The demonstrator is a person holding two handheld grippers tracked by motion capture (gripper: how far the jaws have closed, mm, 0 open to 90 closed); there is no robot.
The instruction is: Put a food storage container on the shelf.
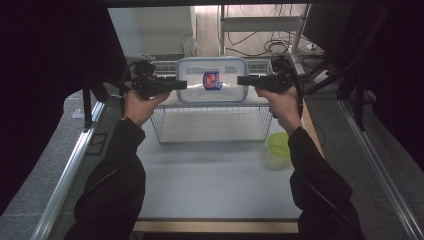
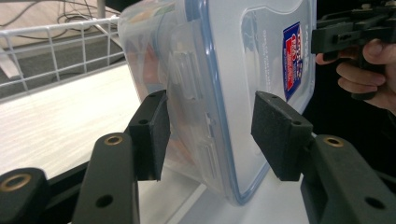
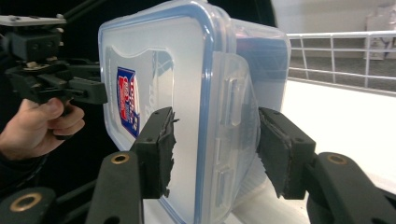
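A clear plastic container [image 1: 212,80] with a blue-rimmed lid and a red and blue label stands on edge over the far part of a white wire basket [image 1: 212,125], lid towards the person. My left gripper [image 1: 182,85] clamps its left end and my right gripper [image 1: 241,80] its right end. In the left gripper view the container [image 2: 224,93] sits between the pads of the left gripper [image 2: 208,135], over a side latch. In the right gripper view the right gripper [image 3: 215,151] grips the container [image 3: 187,93] across lid and latch. I cannot tell whether its lower edge touches the white surface.
A small tub with a green lid [image 1: 278,145] stands on the grey table, right of the basket's front corner. Metal rails run along both table sides. Shelving and cables lie beyond the basket. Dark curtains hang left and right.
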